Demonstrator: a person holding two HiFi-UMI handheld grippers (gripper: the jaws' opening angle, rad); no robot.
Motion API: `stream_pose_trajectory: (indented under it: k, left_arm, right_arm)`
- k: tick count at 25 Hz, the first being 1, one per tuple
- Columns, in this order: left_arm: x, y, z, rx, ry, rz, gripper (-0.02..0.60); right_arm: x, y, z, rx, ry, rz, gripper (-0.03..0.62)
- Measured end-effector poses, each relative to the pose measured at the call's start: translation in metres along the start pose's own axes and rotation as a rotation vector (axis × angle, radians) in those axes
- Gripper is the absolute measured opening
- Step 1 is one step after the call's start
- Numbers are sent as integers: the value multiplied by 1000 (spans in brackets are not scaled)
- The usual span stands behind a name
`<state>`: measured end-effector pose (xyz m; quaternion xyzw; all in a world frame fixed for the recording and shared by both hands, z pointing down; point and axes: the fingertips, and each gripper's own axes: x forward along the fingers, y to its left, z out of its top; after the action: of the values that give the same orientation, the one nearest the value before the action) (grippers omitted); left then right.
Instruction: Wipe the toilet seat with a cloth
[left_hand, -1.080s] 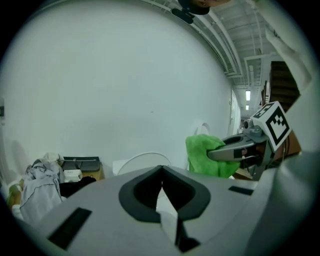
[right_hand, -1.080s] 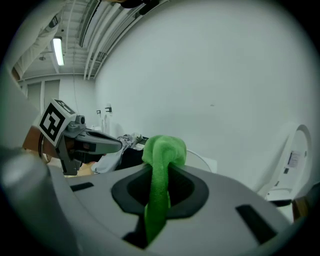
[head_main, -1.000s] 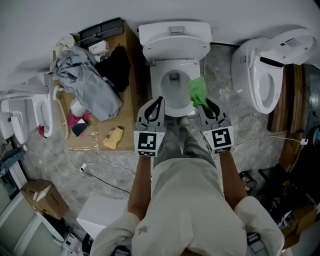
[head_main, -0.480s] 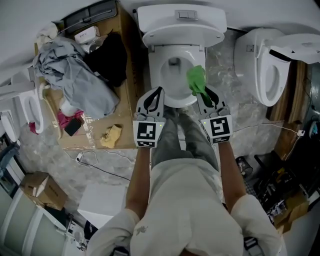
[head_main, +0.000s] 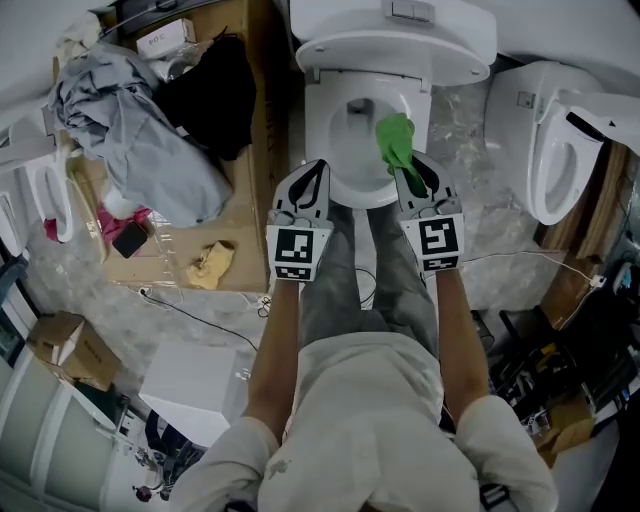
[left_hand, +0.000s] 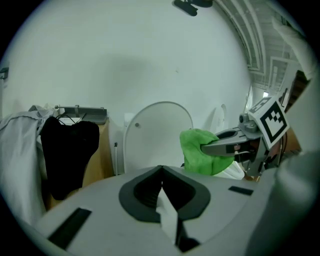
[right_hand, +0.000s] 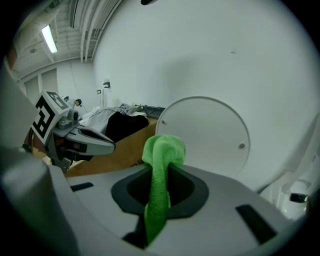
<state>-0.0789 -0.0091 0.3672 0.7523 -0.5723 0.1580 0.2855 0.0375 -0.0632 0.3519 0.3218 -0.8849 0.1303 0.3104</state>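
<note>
The cloth (head_main: 396, 140) is shown in bright green against the white toilet (head_main: 400, 52). Grey shells lined in black, with black-and-white square markers, are seen on the left gripper (head_main: 316, 172) and right gripper (head_main: 408, 172). A black garment (head_main: 215, 95) and a grey garment (head_main: 130, 140) are set on brown cardboard (head_main: 255, 205).

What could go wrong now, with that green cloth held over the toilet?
1. The right gripper pinches only a narrow fold of the green cloth above the open toilet bowl; a slip could drop it into the bowl.
2. The cloth is bunched into a lump, so it may touch little of the rim and leave parts unwiped.
</note>
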Motion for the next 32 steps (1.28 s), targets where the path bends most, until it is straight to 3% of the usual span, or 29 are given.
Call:
stream_pose_trajectory:
  k: [17,32]
  left_arm:
    - [33,26,-65,-78,21,148,12]
    - [56,51,-115,-168,16,194,12]
  right_arm:
    - [79,19,-59,-75,50,199,44]
    - [154,35,-93,-182,108,270,44]
